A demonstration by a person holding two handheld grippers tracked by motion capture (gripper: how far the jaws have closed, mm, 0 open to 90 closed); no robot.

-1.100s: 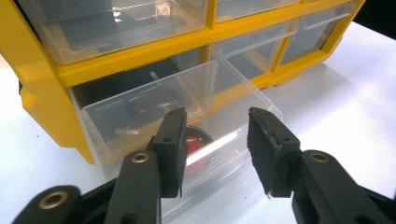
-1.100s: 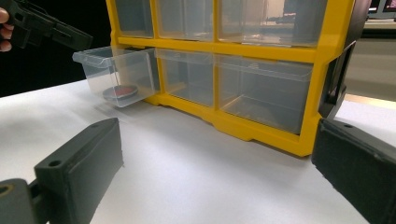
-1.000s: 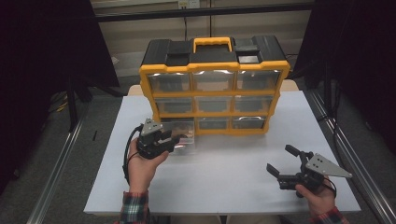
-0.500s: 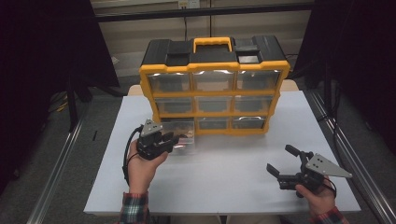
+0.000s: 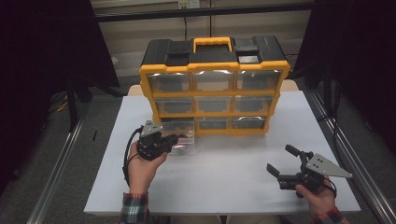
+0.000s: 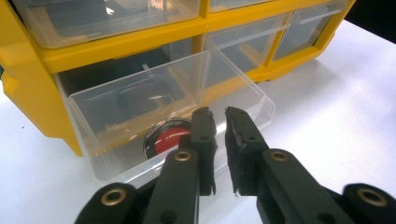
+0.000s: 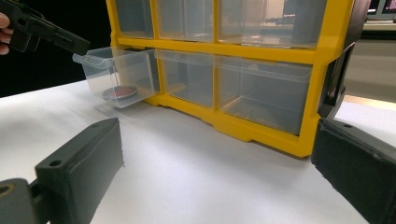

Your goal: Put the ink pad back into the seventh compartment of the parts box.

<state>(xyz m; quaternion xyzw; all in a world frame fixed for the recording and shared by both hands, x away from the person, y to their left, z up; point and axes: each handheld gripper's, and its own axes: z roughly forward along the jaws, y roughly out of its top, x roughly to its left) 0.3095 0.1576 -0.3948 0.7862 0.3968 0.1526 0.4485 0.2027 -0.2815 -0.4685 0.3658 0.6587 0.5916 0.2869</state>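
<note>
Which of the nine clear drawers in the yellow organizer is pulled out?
The bottom-left drawer, in front of the left gripper. It juts from the yellow organizer and holds a red-centred round object; the other eight sit flush.

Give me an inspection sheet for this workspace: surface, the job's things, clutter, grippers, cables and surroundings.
Surface: white table, bare in front of the cabinet.
Job's things: yellow drawer cabinet with clear drawers; bottom-left drawer pulled out, a round red-topped tin lying inside.
Clutter: nothing seen.
Grippers: left gripper at the open drawer's front edge, jaws have just been closing, now nearly together with a thin gap, whether they pinch the rim I cannot tell; right gripper held over the table's right side, jaws wide open, nothing between them.
Cables: black cable looping from the left gripper.
Surroundings: metal rail beside the table, dark curtains behind.
</note>
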